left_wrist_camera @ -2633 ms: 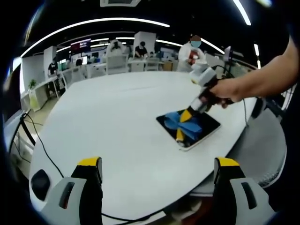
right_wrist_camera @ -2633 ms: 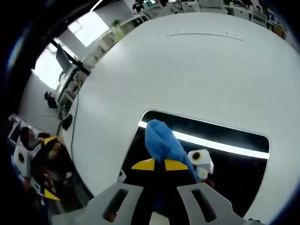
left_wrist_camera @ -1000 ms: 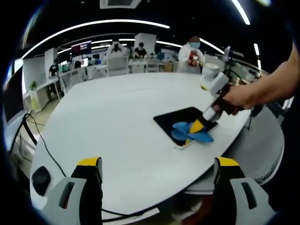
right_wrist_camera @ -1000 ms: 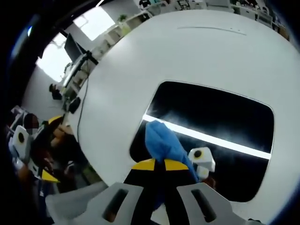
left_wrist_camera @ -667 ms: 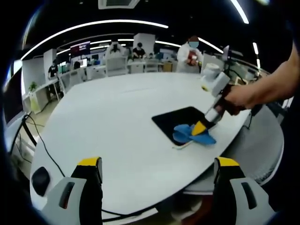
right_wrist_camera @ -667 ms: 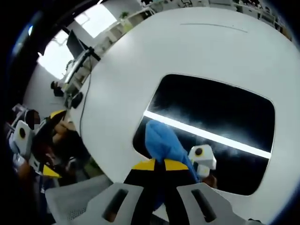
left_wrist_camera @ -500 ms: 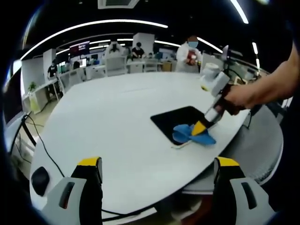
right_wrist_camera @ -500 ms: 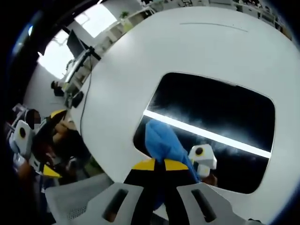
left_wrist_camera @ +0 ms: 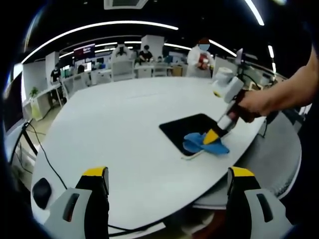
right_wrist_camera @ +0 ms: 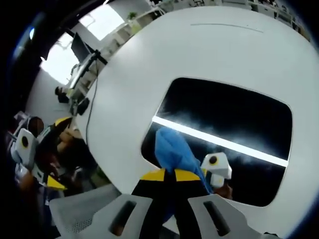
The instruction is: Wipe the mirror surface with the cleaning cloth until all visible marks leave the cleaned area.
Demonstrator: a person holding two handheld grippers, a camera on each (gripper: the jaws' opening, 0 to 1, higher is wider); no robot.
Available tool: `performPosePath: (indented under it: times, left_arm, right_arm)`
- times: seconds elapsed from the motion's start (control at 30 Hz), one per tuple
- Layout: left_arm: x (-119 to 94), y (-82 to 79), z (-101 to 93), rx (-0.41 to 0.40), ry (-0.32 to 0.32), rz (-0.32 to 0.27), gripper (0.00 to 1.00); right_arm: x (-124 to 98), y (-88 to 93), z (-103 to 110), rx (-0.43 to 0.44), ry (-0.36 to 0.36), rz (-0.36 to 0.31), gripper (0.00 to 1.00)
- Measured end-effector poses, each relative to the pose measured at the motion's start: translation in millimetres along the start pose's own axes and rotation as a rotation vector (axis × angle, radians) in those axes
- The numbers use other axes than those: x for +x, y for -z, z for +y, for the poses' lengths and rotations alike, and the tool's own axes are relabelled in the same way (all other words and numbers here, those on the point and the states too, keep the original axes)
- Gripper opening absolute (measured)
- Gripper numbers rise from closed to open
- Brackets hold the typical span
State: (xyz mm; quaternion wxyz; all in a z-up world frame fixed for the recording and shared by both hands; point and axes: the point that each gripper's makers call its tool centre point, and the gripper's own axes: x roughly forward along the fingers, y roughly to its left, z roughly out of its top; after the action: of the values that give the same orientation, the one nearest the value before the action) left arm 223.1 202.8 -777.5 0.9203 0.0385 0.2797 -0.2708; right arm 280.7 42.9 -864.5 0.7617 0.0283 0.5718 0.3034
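Left gripper view: left tongs (left_wrist_camera: 168,186) spread, right tongs (left_wrist_camera: 213,135) pinching blue cloth (left_wrist_camera: 202,143) on mirror (left_wrist_camera: 189,128), white table (left_wrist_camera: 114,129).

Blue cloth (right_wrist_camera: 172,149) (bunched) lying on flat dark mirror (right_wrist_camera: 234,124)

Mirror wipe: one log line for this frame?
right gripper: shut on blue cloth | cloth: on mirror near edge | left gripper: open, idle

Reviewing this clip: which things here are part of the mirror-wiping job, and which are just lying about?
Part of the job:
mirror
blue cloth, held shut in the right gripper

Just lying about:
white table
black cable along the table edge
left gripper, open and idle
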Motion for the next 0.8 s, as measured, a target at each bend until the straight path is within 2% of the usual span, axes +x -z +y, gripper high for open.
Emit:
performPosePath:
  times: [0.3,0.8]
  left_arm:
    - [6,-1.4,-3.8,0.006,0.017,0.006,0.99]
    - [14,-2.8,-7.1,0.013,0.043,0.015,0.99]
  right_arm:
    - [-9,4.7,-14,0.026,0.008,0.0,0.0]
    - [-13,7.0,-24,0.058,0.023,0.013,0.0]
